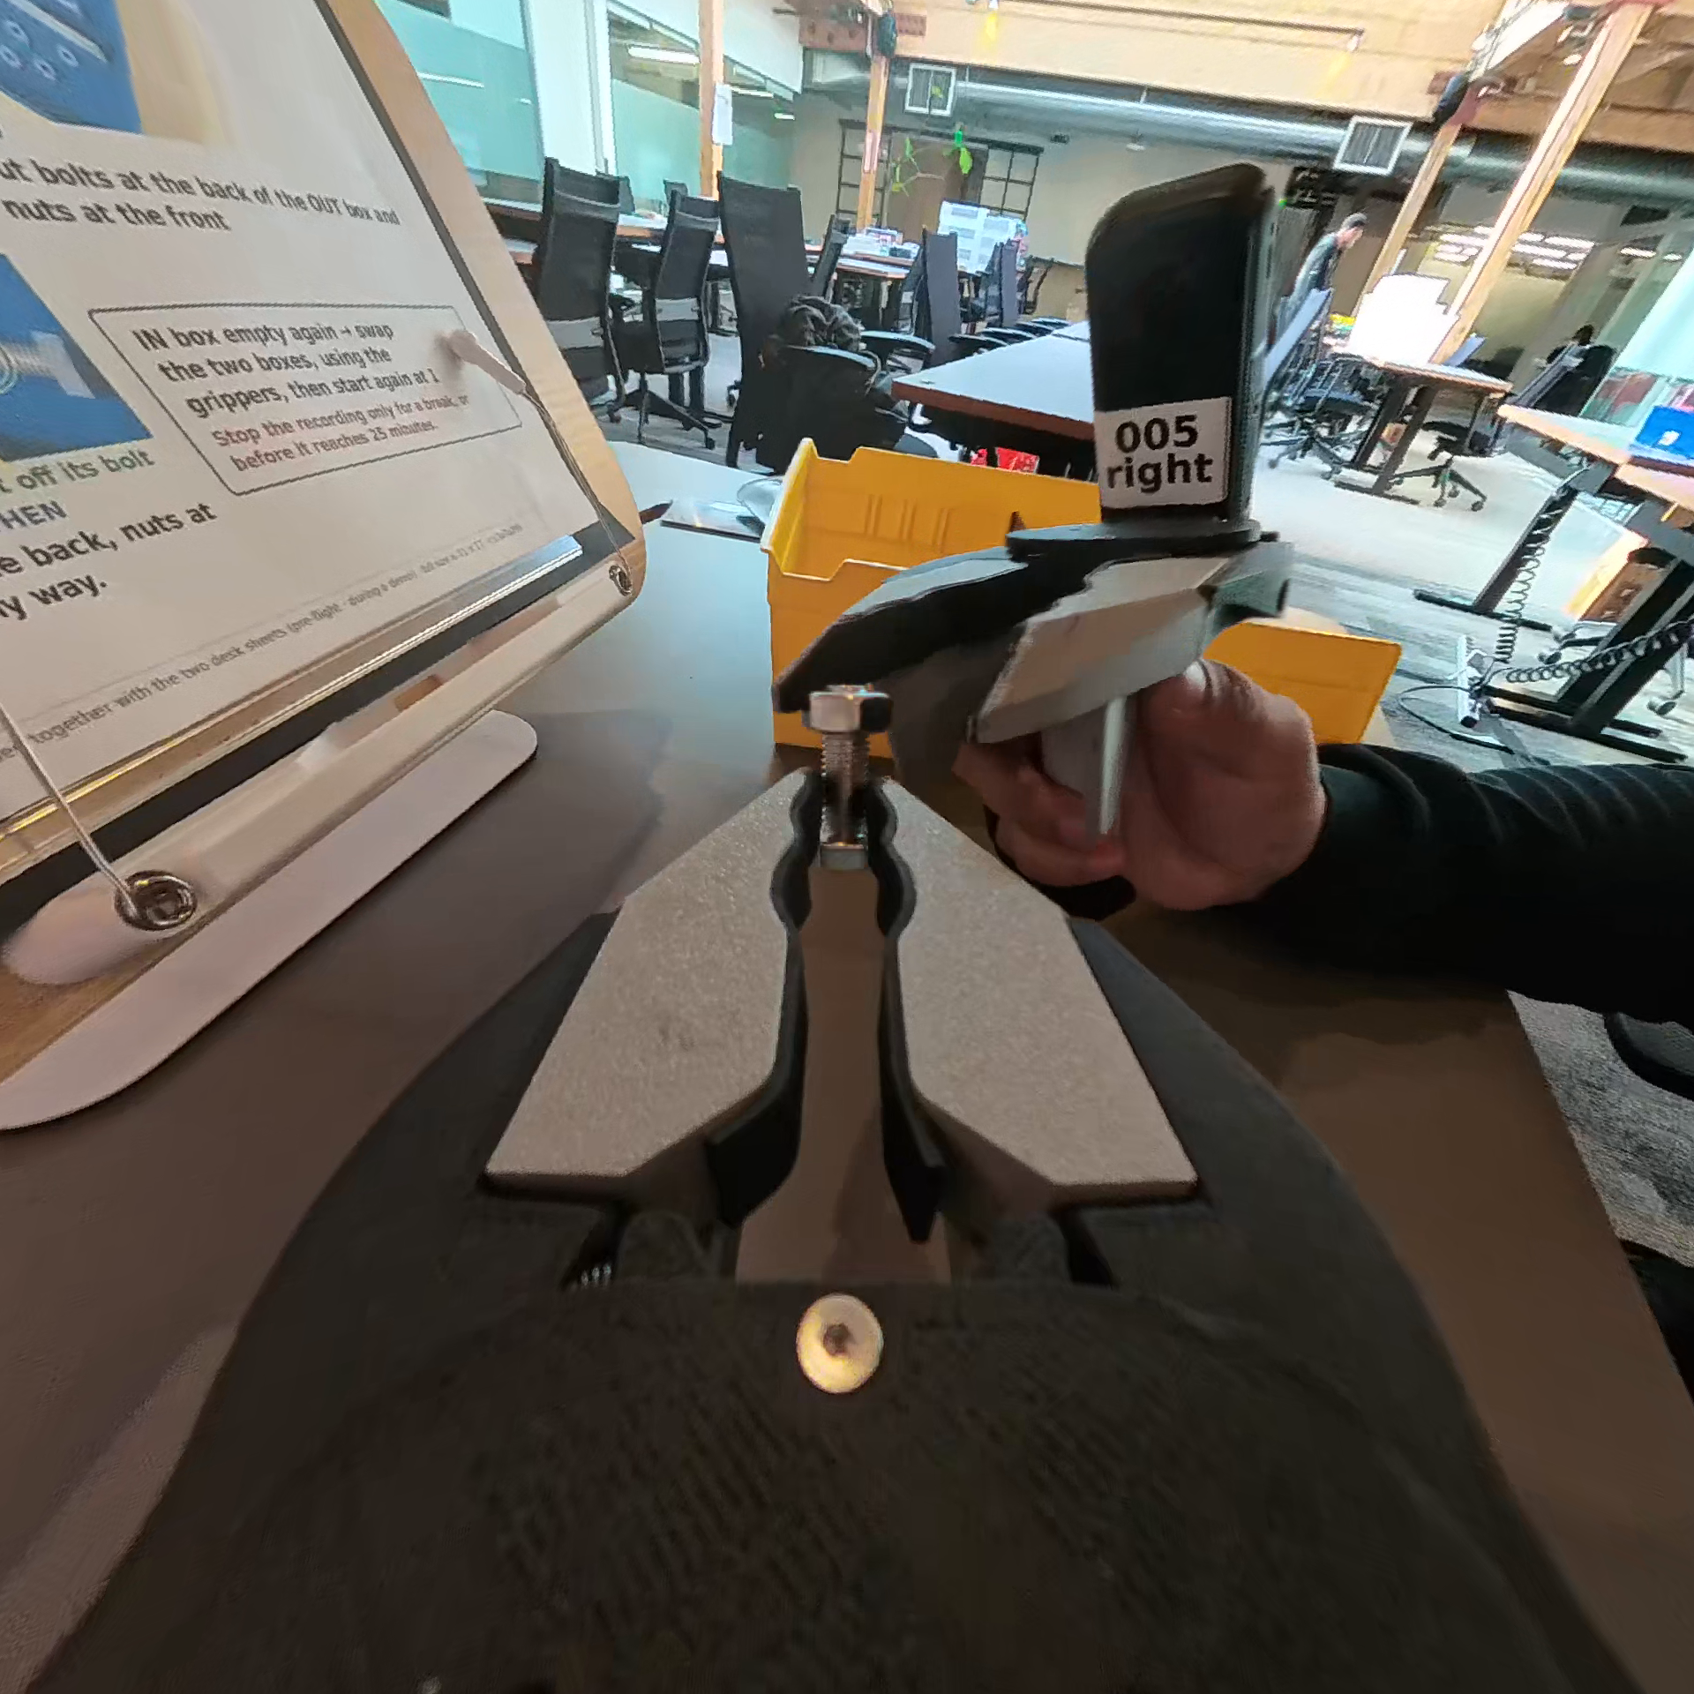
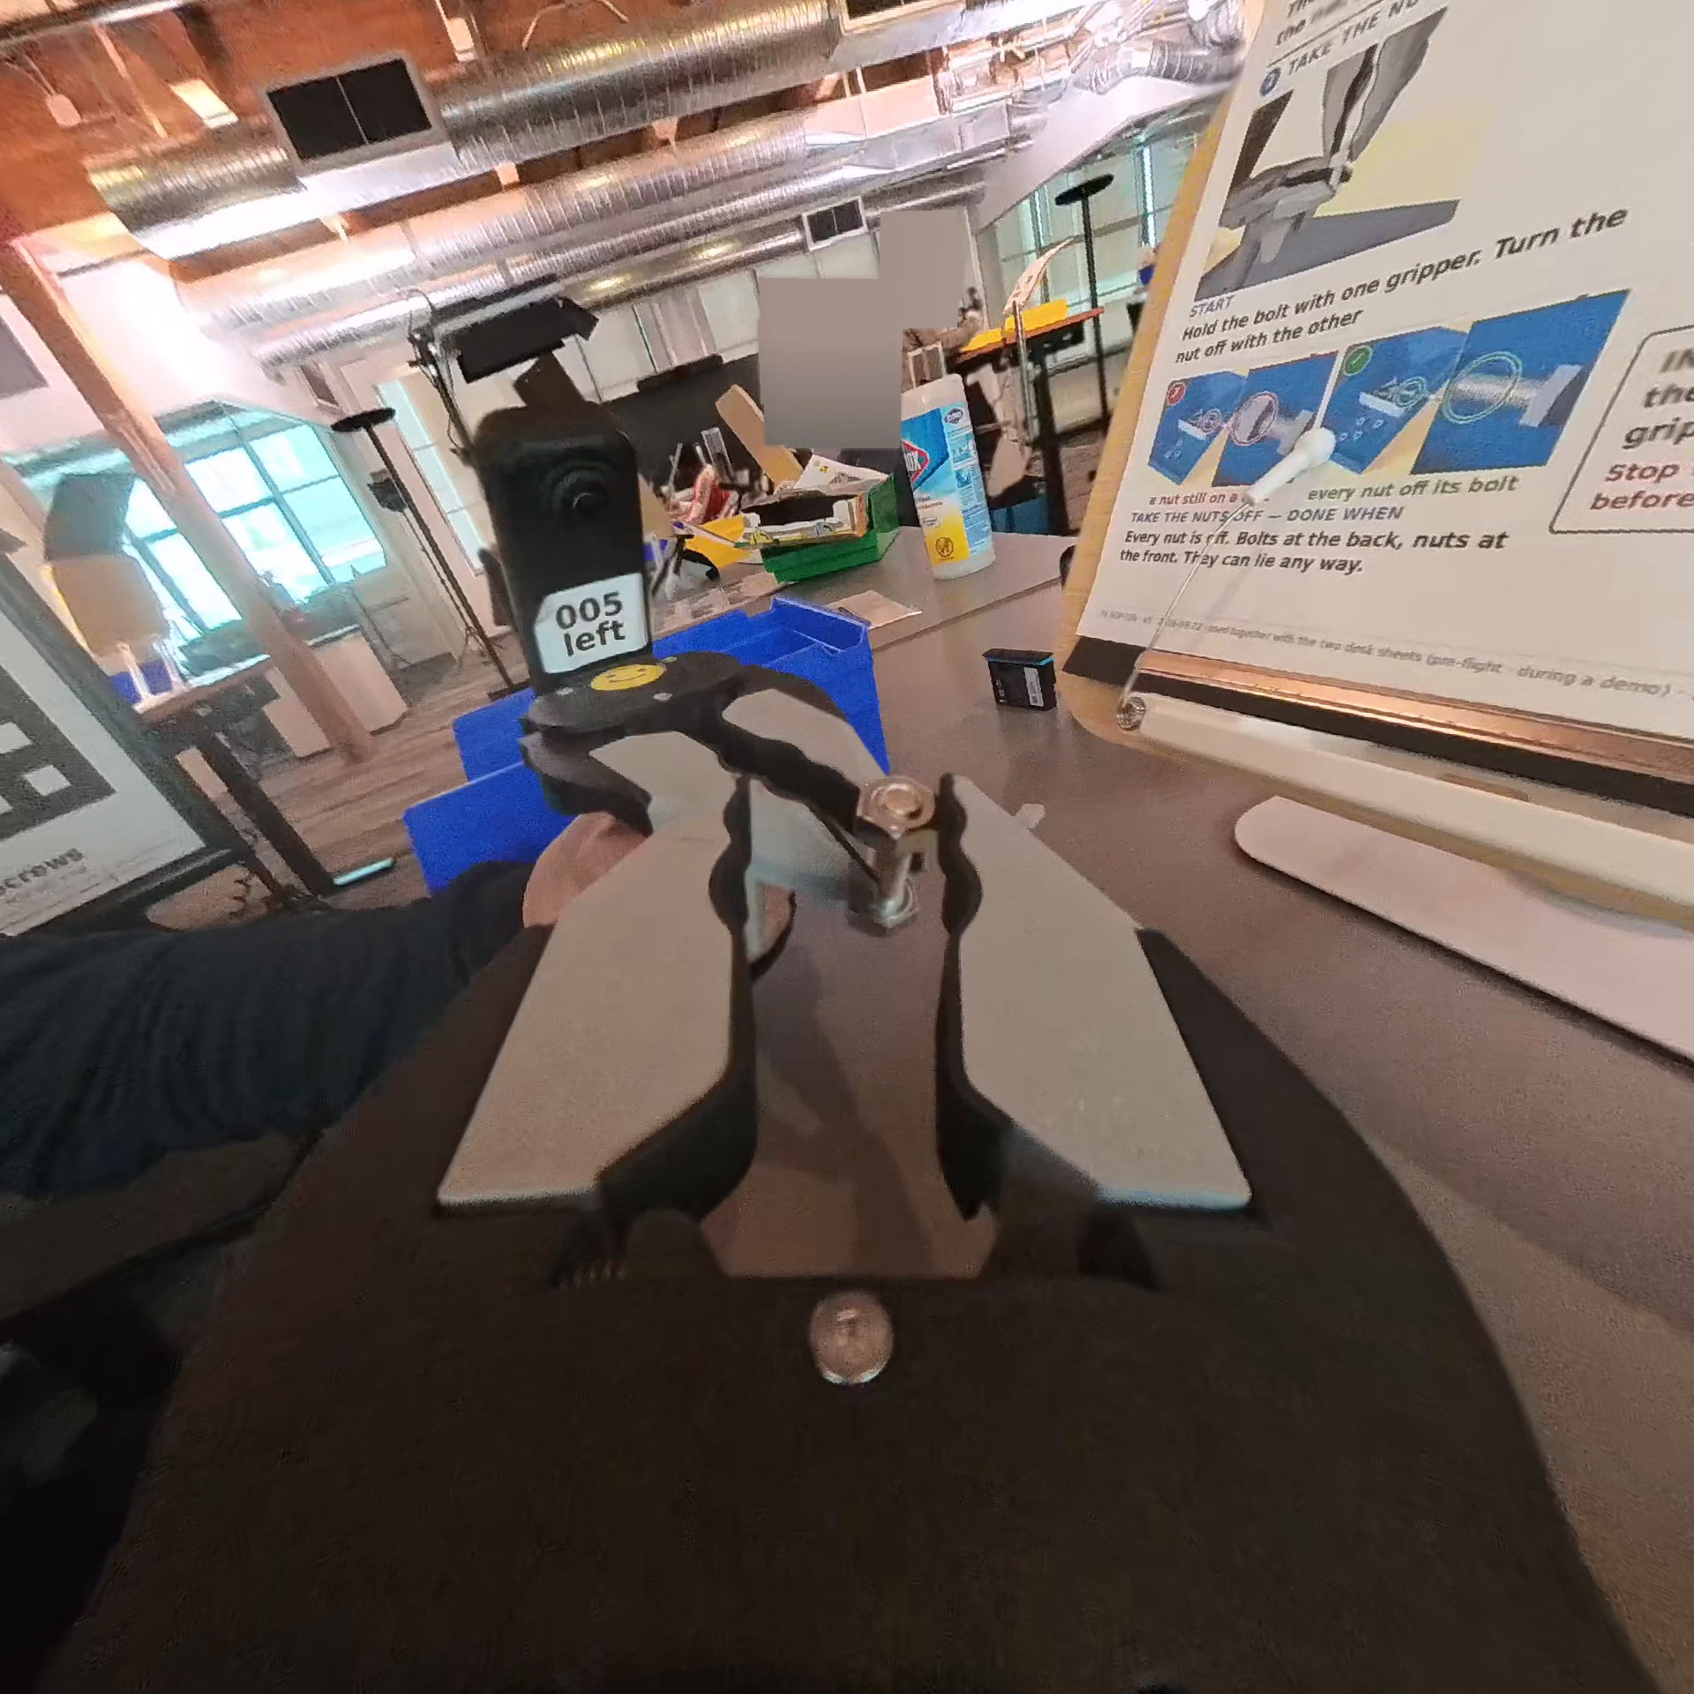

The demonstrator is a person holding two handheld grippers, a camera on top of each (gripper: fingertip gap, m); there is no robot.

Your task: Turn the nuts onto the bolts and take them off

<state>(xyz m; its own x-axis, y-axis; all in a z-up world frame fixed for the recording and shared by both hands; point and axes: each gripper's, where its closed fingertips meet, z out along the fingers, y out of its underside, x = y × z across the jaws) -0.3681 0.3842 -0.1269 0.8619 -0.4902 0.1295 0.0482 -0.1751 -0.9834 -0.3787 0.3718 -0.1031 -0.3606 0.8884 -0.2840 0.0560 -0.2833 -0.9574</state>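
A silver bolt (image 1: 839,765) stands upright in my left gripper (image 1: 841,807), which is shut on its lower shaft just above the head. A silver nut (image 1: 848,710) sits at the top of the thread. My right gripper (image 1: 848,724) comes in from the right, held by a hand, with its fingers on either side of the nut. In the right wrist view the right gripper (image 2: 848,797) is open. The nut (image 2: 894,805) lies between its fingers, close to the right one. The left gripper (image 2: 880,862) holds the bolt (image 2: 894,871) from the left.
A yellow bin (image 1: 880,550) stands behind the bolt and a blue bin (image 2: 807,651) behind the left gripper. An instruction sheet on a white stand (image 1: 275,385) fills the left side of the dark table (image 1: 642,642). A small black block (image 2: 1019,676) lies near the stand. Only a small space, under 4 cm, lies between the two pairs of fingers.
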